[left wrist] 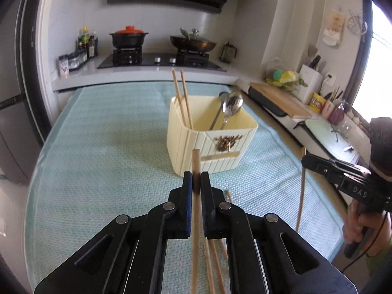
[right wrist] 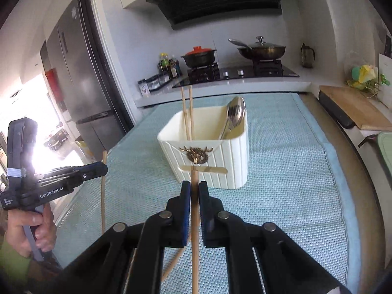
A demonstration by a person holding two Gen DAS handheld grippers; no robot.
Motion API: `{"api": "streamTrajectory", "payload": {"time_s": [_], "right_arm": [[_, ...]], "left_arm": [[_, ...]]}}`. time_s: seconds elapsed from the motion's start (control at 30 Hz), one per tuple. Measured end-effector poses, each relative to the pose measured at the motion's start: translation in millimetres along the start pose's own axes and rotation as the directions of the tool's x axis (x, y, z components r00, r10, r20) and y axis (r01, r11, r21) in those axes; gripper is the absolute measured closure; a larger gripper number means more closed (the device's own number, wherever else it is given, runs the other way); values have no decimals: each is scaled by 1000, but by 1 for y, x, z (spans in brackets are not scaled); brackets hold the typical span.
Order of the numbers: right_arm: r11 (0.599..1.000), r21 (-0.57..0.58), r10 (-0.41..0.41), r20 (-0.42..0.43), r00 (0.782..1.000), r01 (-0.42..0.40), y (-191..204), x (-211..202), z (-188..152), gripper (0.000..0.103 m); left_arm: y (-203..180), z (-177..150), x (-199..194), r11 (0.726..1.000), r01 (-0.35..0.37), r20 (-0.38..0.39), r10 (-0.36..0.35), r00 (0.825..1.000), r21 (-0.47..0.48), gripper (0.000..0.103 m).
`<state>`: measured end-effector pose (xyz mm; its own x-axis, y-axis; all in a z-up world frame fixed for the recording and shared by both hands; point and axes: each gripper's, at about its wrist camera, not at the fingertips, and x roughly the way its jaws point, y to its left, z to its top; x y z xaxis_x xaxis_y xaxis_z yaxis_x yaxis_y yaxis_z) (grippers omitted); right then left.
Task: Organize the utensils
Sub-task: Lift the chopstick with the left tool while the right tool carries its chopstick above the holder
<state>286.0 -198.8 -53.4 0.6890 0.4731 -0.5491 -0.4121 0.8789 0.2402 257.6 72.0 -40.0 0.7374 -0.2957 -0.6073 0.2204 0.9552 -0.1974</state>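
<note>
A cream utensil holder (left wrist: 220,152) (right wrist: 213,156) stands on the teal mat (left wrist: 98,159), with two wooden chopsticks (left wrist: 182,98) (right wrist: 187,112) and metal spoons (left wrist: 231,105) (right wrist: 235,112) upright in it. My left gripper (left wrist: 196,175) (right wrist: 105,167) is shut on a single chopstick (left wrist: 196,159) (right wrist: 103,196), held upright above the mat in front of the holder. My right gripper (right wrist: 194,185) (left wrist: 305,159) is shut on another chopstick (right wrist: 195,174) (left wrist: 300,196), also upright, to the right of the left one. A few loose chopsticks (left wrist: 218,264) (right wrist: 174,262) lie on the mat beneath the grippers.
Behind the mat is a hob with a red-lidded black pot (left wrist: 128,36) and a lidded wok (left wrist: 193,41). Sauce bottles (left wrist: 85,41) stand at the back left. A wooden cutting board (left wrist: 281,98) and counter clutter line the right side. A steel fridge (right wrist: 80,73) stands on the left.
</note>
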Motion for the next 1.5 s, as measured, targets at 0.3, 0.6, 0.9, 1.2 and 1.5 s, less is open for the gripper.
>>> {"api": "streamTrajectory", "payload": {"time_s": [0.3, 0.6, 0.9, 1.2, 1.5], "right_arm": [[997, -75, 8, 129, 992, 2, 34, -62, -2, 96], [993, -120, 3, 180, 984, 19, 46, -76, -1, 96], [992, -124, 7, 203, 979, 18, 46, -90, -2, 96], [992, -127, 16, 241, 970, 15, 47, -105, 5, 96], [991, -131, 4, 266, 964, 32, 46, -110, 17, 96]], "left_arm": [[-7, -1, -50, 1000, 25, 115, -26, 993, 8, 98], [-8, -4, -60, 1000, 20, 147, -20, 989, 0, 98], [-8, -6, -70, 1000, 25, 170, -23, 985, -11, 99], [-8, 3, -82, 999, 43, 208, -39, 977, -19, 99], [-9, 21, -89, 998, 61, 243, -54, 969, -20, 99]]}}
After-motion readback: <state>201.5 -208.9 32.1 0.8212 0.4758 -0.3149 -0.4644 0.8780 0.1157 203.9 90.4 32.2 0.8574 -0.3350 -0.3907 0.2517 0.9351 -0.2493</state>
